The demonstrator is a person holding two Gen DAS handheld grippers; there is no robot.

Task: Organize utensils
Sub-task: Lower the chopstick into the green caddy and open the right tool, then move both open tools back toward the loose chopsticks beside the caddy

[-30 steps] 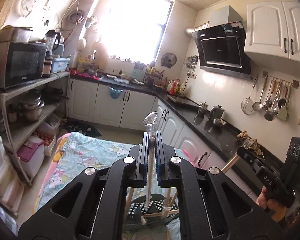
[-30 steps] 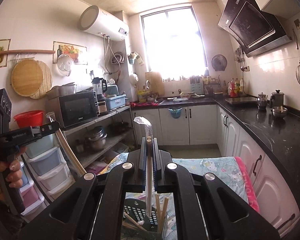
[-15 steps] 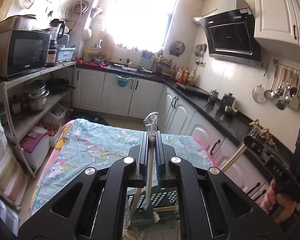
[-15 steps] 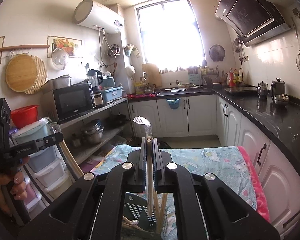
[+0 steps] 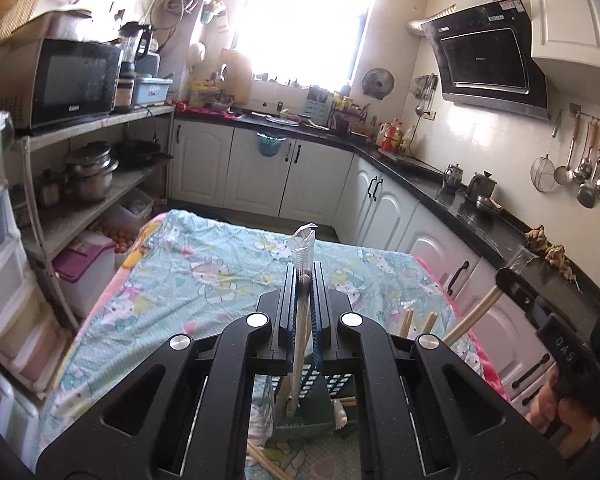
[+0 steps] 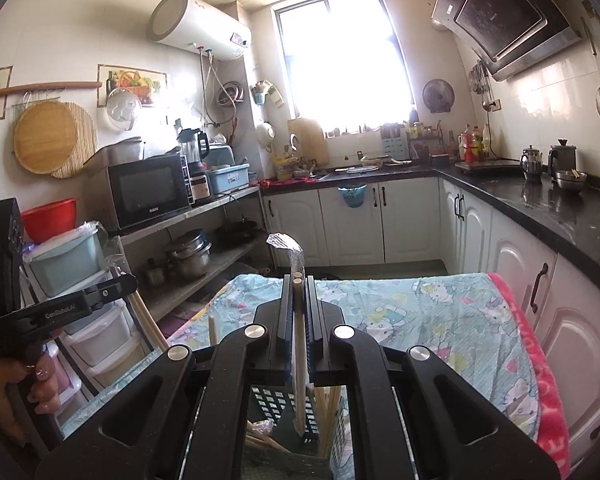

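My left gripper (image 5: 303,276) is shut on a plastic-wrapped pair of wooden chopsticks (image 5: 300,344), held upright with the lower end inside a teal perforated utensil basket (image 5: 324,384). My right gripper (image 6: 298,280) is shut on another wrapped pair of chopsticks (image 6: 299,368), its lower end also in the same basket (image 6: 272,404). More chopsticks (image 6: 326,404) stand or lie in the basket. Each gripper shows in the other's view, the right one (image 5: 516,284) and the left one (image 6: 120,280).
The basket stands on a table under a cartoon-print cloth (image 5: 204,272). A black counter with white cabinets (image 5: 440,208) runs at the right. Shelves with a microwave (image 5: 60,80), pots and plastic drawers (image 6: 96,336) stand at the left.
Both grippers have tilted and moved downward with their chopsticks, so the table and basket fill more of the views. The chopstick ends sit lower in the basket.
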